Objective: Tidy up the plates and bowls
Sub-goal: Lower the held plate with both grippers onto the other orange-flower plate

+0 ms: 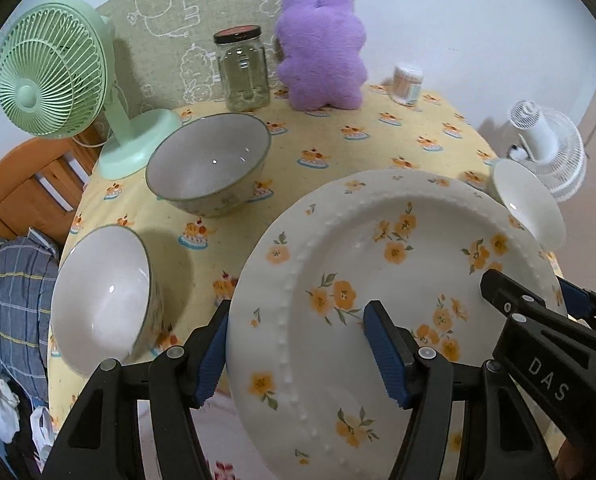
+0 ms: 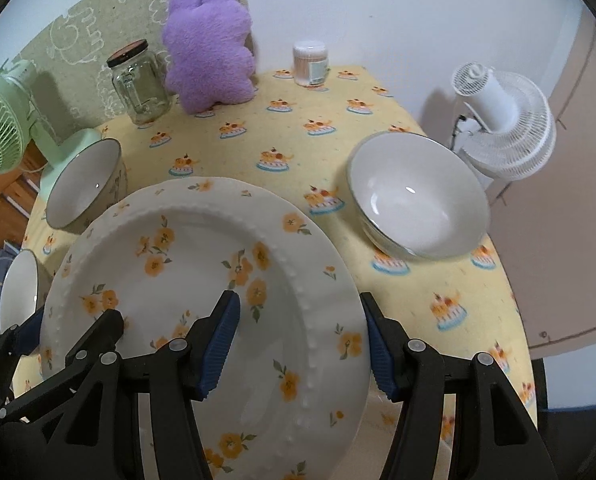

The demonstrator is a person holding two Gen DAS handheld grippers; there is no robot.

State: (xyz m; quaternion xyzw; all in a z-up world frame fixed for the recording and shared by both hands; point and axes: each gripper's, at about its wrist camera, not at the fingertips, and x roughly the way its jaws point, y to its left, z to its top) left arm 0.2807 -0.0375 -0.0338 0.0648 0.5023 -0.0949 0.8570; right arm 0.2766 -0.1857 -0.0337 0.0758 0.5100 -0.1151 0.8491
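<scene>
Obs: both grippers are on one floral plate point(image 1: 398, 280) at the near edge of the tabletop point(image 1: 338, 148). Left gripper point(image 1: 298, 356) straddles the plate's left rim, one pad under or outside the rim and one on the plate face; right gripper point(image 2: 298, 344) does the same on the right rim. Fingers of each are at a moderate spread with the rim between them. Whether the pads are pressing the rim firmly, I cannot tell. The plate looks tilted and overhangs the near edge; I cannot tell whether it is resting on the cloth.

Progress, judged: early. Nothing is stacked. Three bowls stand apart: a patterned bowl point(image 1: 210, 168) toward the left rear, a white bowl point(image 1: 102, 300) at the near-left edge, and a plain white bowl point(image 2: 418, 196) close to the right edge. Only this one plate shows. Left to do: place the plate, then gather the bowls.

Room: the centre of the tabletop is open cloth, between the patterned bowl and the right-hand bowl. The back edge carries a glass jar point(image 1: 244, 72), a purple plush point(image 1: 322, 52) and a small container point(image 1: 408, 84). A green fan point(image 1: 54, 72) occupies the rear-left corner. The near-left and right bowls sit near the edges; a knock could send either off.
</scene>
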